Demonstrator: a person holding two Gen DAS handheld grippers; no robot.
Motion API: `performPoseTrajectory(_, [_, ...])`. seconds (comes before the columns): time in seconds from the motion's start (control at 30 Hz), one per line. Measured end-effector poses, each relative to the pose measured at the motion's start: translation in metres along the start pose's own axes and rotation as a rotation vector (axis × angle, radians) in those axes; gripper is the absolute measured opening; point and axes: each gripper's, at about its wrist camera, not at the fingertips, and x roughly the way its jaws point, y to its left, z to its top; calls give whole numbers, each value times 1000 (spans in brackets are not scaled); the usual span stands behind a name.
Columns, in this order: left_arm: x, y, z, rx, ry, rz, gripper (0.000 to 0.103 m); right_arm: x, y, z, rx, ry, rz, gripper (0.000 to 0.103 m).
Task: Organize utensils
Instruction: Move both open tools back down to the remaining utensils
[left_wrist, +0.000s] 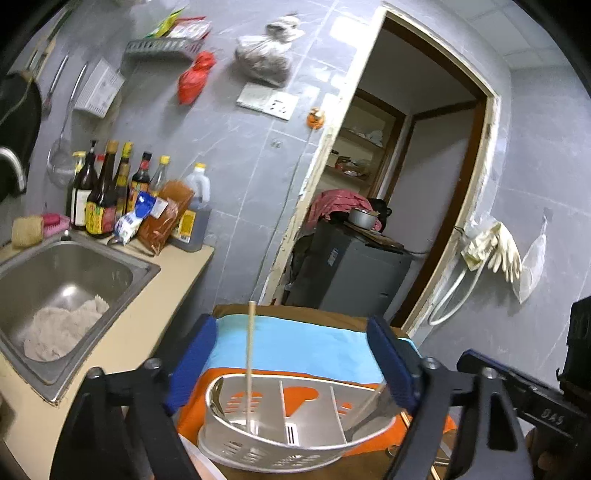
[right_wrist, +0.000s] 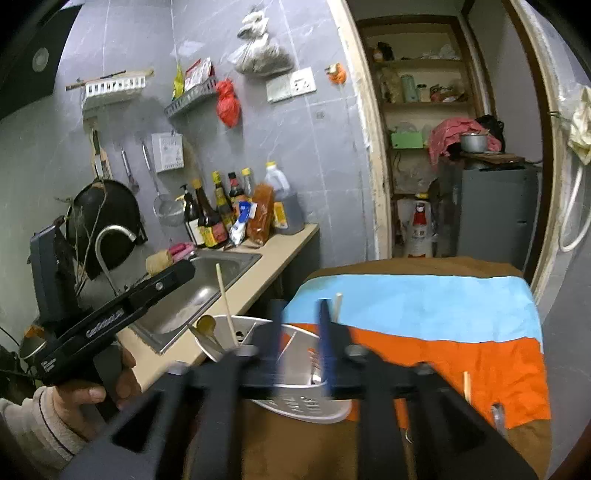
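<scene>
1. Because the right wrist view is blurred by motion low in the centre, the right claw (right_wrist: 299, 332) is hard to read: its blue pads (right_wrist: 327, 343) stand a narrow way apart, and I cannot tell whether anything sits between them.
2. Black claw frames cut off the near rim of the utensil caddy (left_wrist: 280, 439) in both views, and the spoon (right_wrist: 206, 326) leaning at its left end is only partly visible.
3. Low in the left wrist view, the left claw (left_wrist: 291, 362) hangs spread wide above the caddy, its blue pads (left_wrist: 194, 358) clear of everything, pressing on nothing.
4. At the lower left of the right wrist view, a hand (right_wrist: 92, 387) in a pale sleeve grips the left tool's handle, the tool angled up toward the sink (right_wrist: 229, 266).
5. Pale grey and slotted along its wall, the caddy has three compartments split by two dividers; it sits on an orange-and-blue cloth (left_wrist: 295, 343) over a brown worktop (right_wrist: 295, 443).
6. One chopstick (left_wrist: 250, 365) stands nearly upright in the caddy's left compartment; another chopstick (left_wrist: 364, 406) leans in the right one.
7. Two more utensils (right_wrist: 467, 386) lie on the cloth at the lower right of the right wrist view, apart from the caddy and too small to identify.
</scene>
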Motion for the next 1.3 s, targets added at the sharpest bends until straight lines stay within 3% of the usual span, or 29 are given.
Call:
performPoseTrajectory(0.03, [-2,-4,0,10,-4,-1,84,-7,-4,1,5,-19,-3,42])
performPoseTrajectory(0.2, [-11,-32,1,53,-14,-17,95,-31,-22,6,16,-71,-43,44])
performPoseTrajectory(0.27, [-13,-42,0,56,-15,-19,99,-45,-35,6,36,-107,-69,57])
performPoseTrajectory(0.47, [-15,-72,-6,91,-21,-15,102,-83,-72,6,89,-204,-142,83])
performPoseTrajectory(0.67, [-13,-110,-18,120,-29,-17,103,-108,-105,5,112,-242,-240,100])
performPoseTrajectory(0.97, [-8,-166,-37,174,-27,-46,103,-130,-146,3,120,-253,-312,101])
performPoseTrajectory(1.3, [5,-203,-67,195,7,-17,103,-138,-187,-11,120,-221,-334,101])
